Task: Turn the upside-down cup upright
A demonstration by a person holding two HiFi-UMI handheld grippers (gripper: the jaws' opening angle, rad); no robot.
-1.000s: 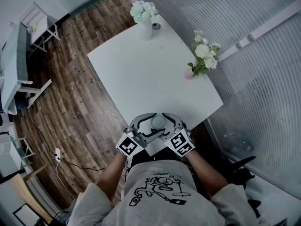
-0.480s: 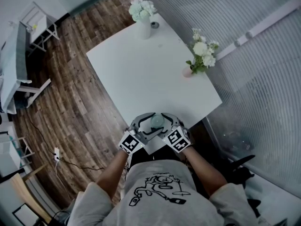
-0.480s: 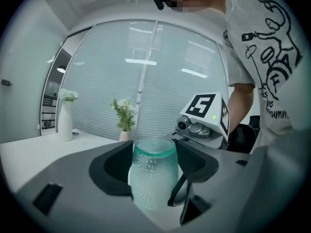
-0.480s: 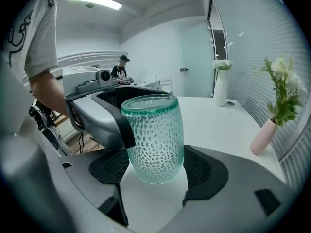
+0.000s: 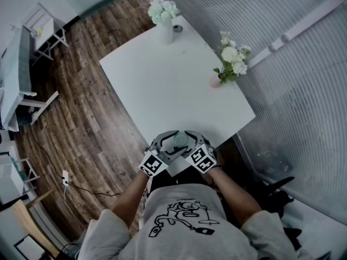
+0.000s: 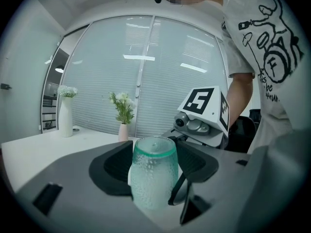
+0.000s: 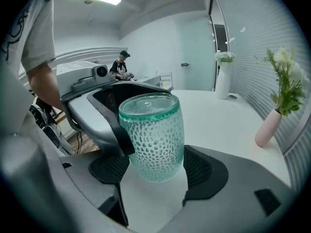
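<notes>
A green-tinted dimpled glass cup [image 5: 180,140] stands upside-down, flat base up, on the near edge of the white table [image 5: 162,80]. My left gripper [image 5: 173,145] reaches in from the left and my right gripper [image 5: 185,143] from the right. Both have the cup between their jaws. In the left gripper view the cup [image 6: 154,174] fills most of the gap between the dark pads [image 6: 114,166], and I see no squeeze on it. In the right gripper view the cup [image 7: 153,135] rests on the table with thin gaps to each pad [image 7: 204,169]. A left finger [image 7: 104,125] lies close against its left side.
A tall white vase of flowers [image 5: 164,28] stands at the table's far corner, with a small dark object [image 5: 178,29] beside it. A pink vase of flowers [image 5: 216,82] is at the right edge. Wooden floor lies left, ribbed glass wall right.
Both grippers have sunk lower around the cup, and their marker cubes have drawn slightly inward. The cup has stayed where it stands, base up.
</notes>
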